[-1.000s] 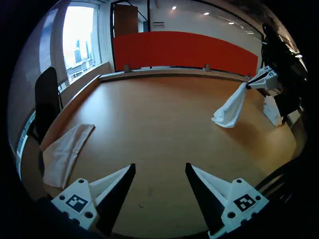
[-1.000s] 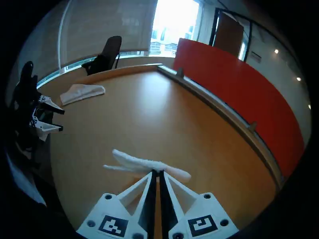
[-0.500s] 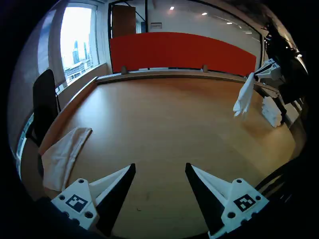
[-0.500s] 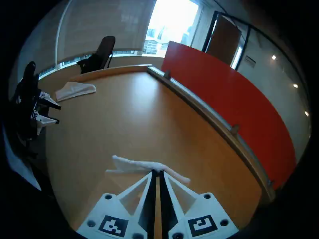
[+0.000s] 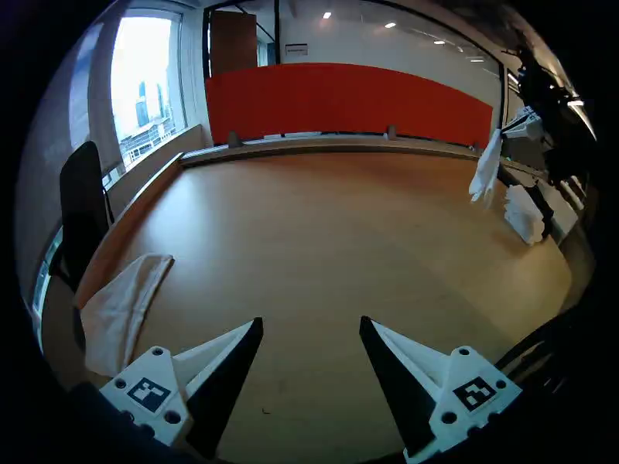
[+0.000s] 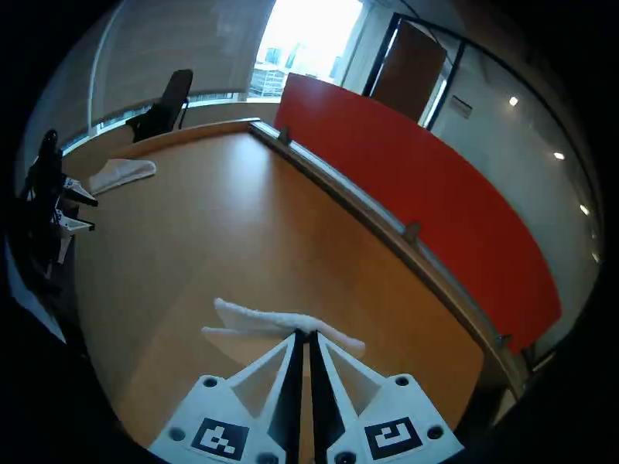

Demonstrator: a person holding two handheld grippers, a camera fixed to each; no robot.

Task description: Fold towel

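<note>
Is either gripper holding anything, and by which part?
The right gripper is shut on the white towel, pinching a bunched edge; the rest hangs below. The left gripper is open and empty.

The table is warm orange-brown wood. The towel is plain white. The partition is solid red, the chair black. The left tool and right tool are white, black inside, with black-and-white square markers.

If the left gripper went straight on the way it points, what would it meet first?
The open left gripper would probably meet the bare wooden tabletop, short of the red partition; depth is unclear. The flat towel lies off to its left.
</note>
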